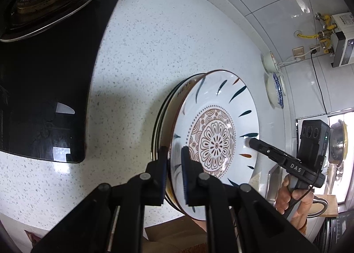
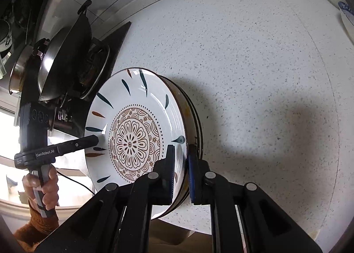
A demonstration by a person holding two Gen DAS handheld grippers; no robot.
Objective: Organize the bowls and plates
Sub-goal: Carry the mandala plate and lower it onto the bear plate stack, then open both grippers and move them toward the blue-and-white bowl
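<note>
A white plate [image 1: 216, 137] [image 2: 132, 140] with a brown flower medallion and dark leaf strokes lies on top of a stack of dark-rimmed plates [image 1: 163, 109] [image 2: 192, 106] on the speckled counter. My left gripper [image 1: 174, 175] is shut on the plate's near rim in the left wrist view. The right gripper [image 2: 182, 175] is shut on the opposite rim. Each gripper shows in the other's view: the right gripper [image 1: 252, 142] and the left gripper [image 2: 96, 140] both reach onto the rim. Whether the jaws also take in the lower plates I cannot tell.
A black glass hob [image 1: 44, 75] with a wok [image 2: 66, 58] lies beside the stack. Two bowls [image 1: 275, 91] stand by the tiled wall. A steel pot [image 1: 337, 142] sits behind the right gripper. A person's hand [image 1: 285, 197] holds that gripper's handle. White speckled counter [image 2: 265, 75] stretches beyond.
</note>
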